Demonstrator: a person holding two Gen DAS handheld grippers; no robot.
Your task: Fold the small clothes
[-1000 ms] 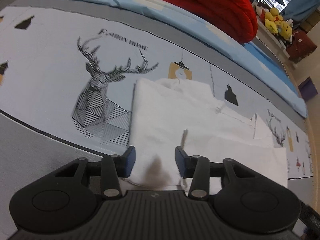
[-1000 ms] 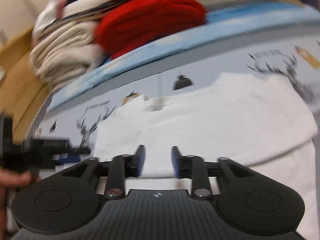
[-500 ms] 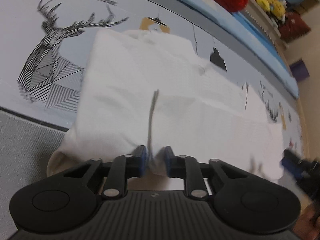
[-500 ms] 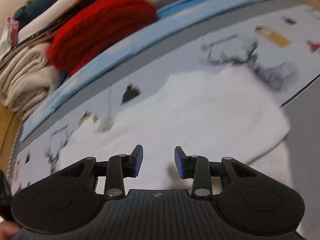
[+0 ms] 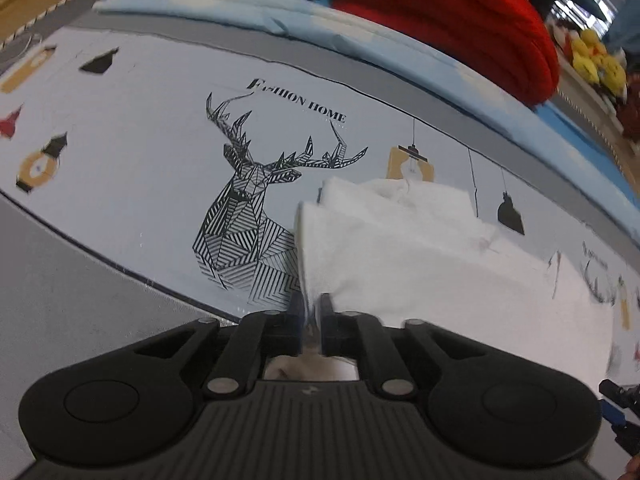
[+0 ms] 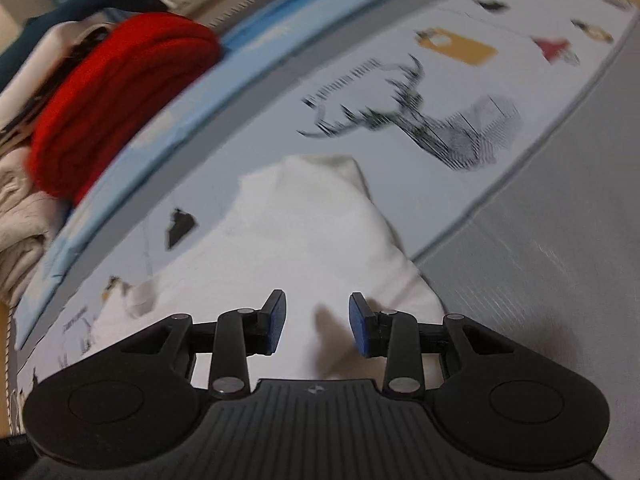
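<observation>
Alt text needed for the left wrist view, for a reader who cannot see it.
The left gripper has a pinch of a white garment's edge between its fingers, its jaws opening slightly. The garment lies on a pale bedsheet printed with a striped deer head. A red blanket is piled behind.

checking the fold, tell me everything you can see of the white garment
The white garment is soft, plain cloth, lying partly folded on the printed bed sheet. The left gripper has a lifted fold of its near edge between its jaws, which are opening. The right gripper hangs open over its other end, holding nothing.
</observation>
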